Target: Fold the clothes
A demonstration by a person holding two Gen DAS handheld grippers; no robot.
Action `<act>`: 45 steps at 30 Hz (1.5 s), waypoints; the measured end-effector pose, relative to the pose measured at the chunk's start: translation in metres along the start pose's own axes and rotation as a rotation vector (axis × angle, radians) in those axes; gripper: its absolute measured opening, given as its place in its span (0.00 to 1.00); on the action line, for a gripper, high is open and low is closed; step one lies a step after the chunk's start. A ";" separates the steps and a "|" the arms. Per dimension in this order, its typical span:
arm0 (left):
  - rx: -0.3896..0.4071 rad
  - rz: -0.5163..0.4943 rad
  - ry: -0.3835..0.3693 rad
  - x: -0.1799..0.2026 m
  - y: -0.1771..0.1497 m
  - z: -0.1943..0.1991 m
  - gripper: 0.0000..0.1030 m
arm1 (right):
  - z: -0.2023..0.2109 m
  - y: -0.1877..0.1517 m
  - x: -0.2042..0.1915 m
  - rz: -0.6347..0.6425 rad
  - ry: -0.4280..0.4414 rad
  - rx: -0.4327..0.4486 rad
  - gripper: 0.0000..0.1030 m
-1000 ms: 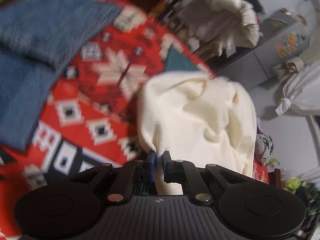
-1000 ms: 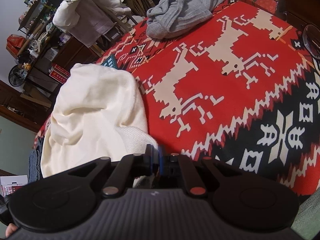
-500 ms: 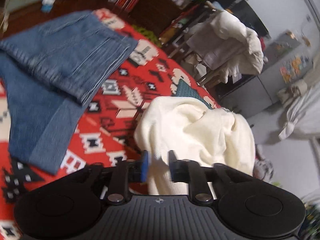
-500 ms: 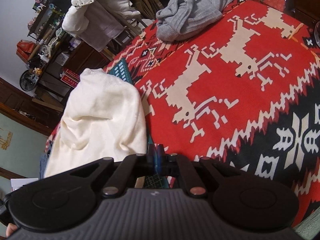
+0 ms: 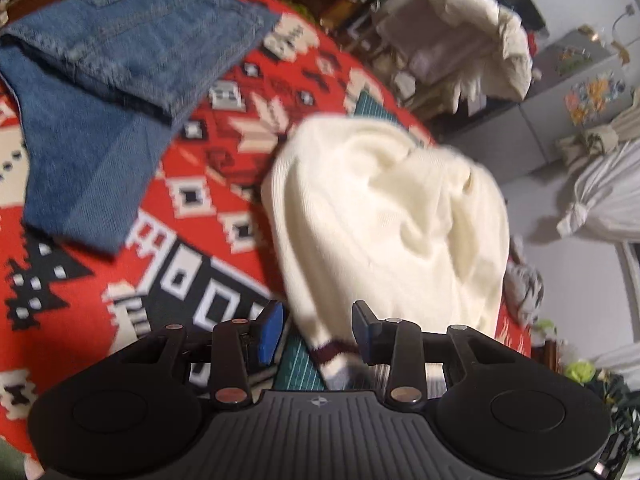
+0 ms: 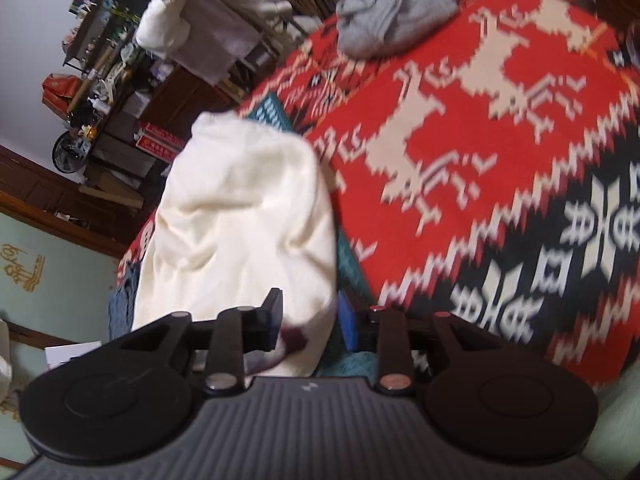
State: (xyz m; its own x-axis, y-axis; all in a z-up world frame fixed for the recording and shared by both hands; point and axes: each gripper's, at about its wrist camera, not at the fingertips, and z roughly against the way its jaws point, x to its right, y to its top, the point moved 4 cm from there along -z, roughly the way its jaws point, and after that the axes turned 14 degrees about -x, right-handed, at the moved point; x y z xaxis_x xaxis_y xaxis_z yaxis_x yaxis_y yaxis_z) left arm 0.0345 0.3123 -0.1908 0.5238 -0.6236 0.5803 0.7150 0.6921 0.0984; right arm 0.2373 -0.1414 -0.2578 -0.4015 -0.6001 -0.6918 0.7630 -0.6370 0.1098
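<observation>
The cream sweater [image 5: 384, 216] is lying in a loose heap on the red patterned cloth [image 5: 120, 264] covering the tabletop, filling the centre of the left wrist view and the lower left middle of the right wrist view [image 6: 240, 224]. Its striped cuff or hem, dark red and grey, is sitting at the bottom of both frames, right between the fingers.

The left gripper [image 5: 318, 330] is standing wide open, with the striped edge lying in the gap but neither blue pad pressing on it. The right gripper [image 6: 310, 324] is open too, the cream knit and its dark red band resting between the fingers without being pinched. So neither one is holding anything.

A folded pair of jeans [image 5: 112, 80] is lying in the upper left of the left wrist view, well apart from the sweater. A grey garment [image 6: 396, 4] is bunched at the top of the right wrist view, also well apart.

The step in hand looks like setting the sweater down and moving on to flatten or re-grip it. To do it well, both grippers should be drawing back cleanly so the knit is not snagging on a pad. The heap is rumpled rather than flat, so smoothing it before the next crease seems wise. Both views are blurred, so the exact layers are hard to tell.
</observation>
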 end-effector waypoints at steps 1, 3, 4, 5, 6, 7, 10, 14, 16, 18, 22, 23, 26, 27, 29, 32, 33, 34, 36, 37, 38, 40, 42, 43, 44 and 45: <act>-0.020 -0.003 -0.002 0.000 -0.001 -0.003 0.35 | -0.002 -0.002 0.000 -0.019 0.008 -0.007 0.34; -0.035 -0.012 -0.006 0.002 -0.003 -0.007 0.35 | -0.008 -0.004 0.001 -0.070 0.038 -0.020 0.37; -0.037 -0.015 -0.002 0.002 -0.003 -0.008 0.35 | -0.012 -0.005 0.001 -0.098 0.052 -0.028 0.38; -0.040 -0.018 0.003 0.003 -0.003 -0.010 0.36 | -0.016 -0.006 0.002 -0.121 0.067 -0.040 0.39; -0.042 -0.015 0.006 0.001 -0.003 -0.011 0.36 | -0.020 -0.007 0.002 -0.142 0.074 -0.053 0.39; -0.044 -0.011 0.008 0.000 -0.003 -0.011 0.36 | -0.023 -0.009 0.002 -0.159 0.075 -0.063 0.39; -0.054 0.012 0.001 -0.004 -0.003 -0.015 0.35 | -0.027 -0.012 0.000 -0.156 0.062 -0.062 0.38; -0.063 0.009 -0.007 -0.002 -0.002 -0.018 0.35 | -0.026 -0.014 -0.008 -0.069 -0.006 -0.039 0.11; -0.064 -0.002 -0.002 0.000 -0.002 -0.020 0.35 | -0.020 -0.012 -0.011 -0.029 -0.036 -0.011 0.08; -0.067 -0.005 0.000 0.001 -0.001 -0.022 0.35 | -0.016 -0.008 -0.011 -0.010 -0.056 0.004 0.08; -0.063 -0.012 0.016 0.002 0.003 -0.029 0.34 | -0.009 -0.002 -0.004 0.003 -0.061 0.026 0.07; -0.057 -0.015 0.025 0.002 0.004 -0.030 0.29 | -0.008 -0.002 -0.003 0.004 -0.056 0.027 0.07; -0.015 -0.026 0.046 0.003 0.010 -0.031 0.27 | -0.012 -0.002 0.001 0.005 -0.046 0.028 0.07; -0.001 -0.030 0.053 0.004 0.012 -0.032 0.26 | -0.013 -0.002 0.001 0.009 -0.046 0.028 0.07; 0.017 -0.039 0.055 0.004 0.014 -0.032 0.22 | -0.016 -0.003 0.000 0.019 -0.045 0.029 0.07; 0.038 -0.062 0.056 0.007 0.016 -0.030 0.04 | -0.019 -0.002 -0.005 0.045 -0.060 0.028 0.07; 0.048 -0.075 0.062 0.009 0.015 -0.028 0.03 | -0.020 -0.002 -0.007 0.057 -0.067 0.026 0.07; 0.058 -0.088 0.068 0.011 0.015 -0.026 0.02 | -0.021 -0.002 -0.009 0.074 -0.079 0.023 0.07; 0.065 -0.124 0.106 0.015 0.014 -0.020 0.02 | -0.020 -0.001 -0.016 0.131 -0.118 0.014 0.07; 0.066 -0.137 0.126 0.015 0.013 -0.015 0.02 | -0.018 0.000 -0.020 0.172 -0.147 0.013 0.07; 0.065 -0.151 0.151 0.015 0.012 -0.010 0.02 | -0.016 0.000 -0.024 0.214 -0.181 0.011 0.06; 0.063 -0.180 0.202 0.014 0.010 -0.001 0.02 | -0.012 0.001 -0.031 0.292 -0.241 0.000 0.06; 0.061 -0.195 0.219 0.012 0.010 0.011 0.02 | -0.009 0.000 -0.035 0.345 -0.274 -0.032 0.06; 0.060 -0.194 0.214 0.010 0.010 0.016 0.02 | -0.008 -0.001 -0.038 0.371 -0.290 -0.049 0.06; 0.056 -0.193 0.207 0.008 0.010 0.021 0.02 | -0.007 -0.003 -0.040 0.391 -0.300 -0.067 0.06; 0.052 -0.197 0.203 0.008 0.010 0.025 0.02 | -0.007 -0.006 -0.042 0.411 -0.307 -0.084 0.06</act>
State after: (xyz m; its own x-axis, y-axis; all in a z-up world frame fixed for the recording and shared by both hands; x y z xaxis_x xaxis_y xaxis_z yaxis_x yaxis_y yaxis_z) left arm 0.0340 0.3230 -0.1655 0.4631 -0.8043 0.3724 0.7903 0.5649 0.2372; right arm 0.2530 -0.1092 -0.2343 -0.1805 -0.9148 -0.3613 0.9218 -0.2855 0.2624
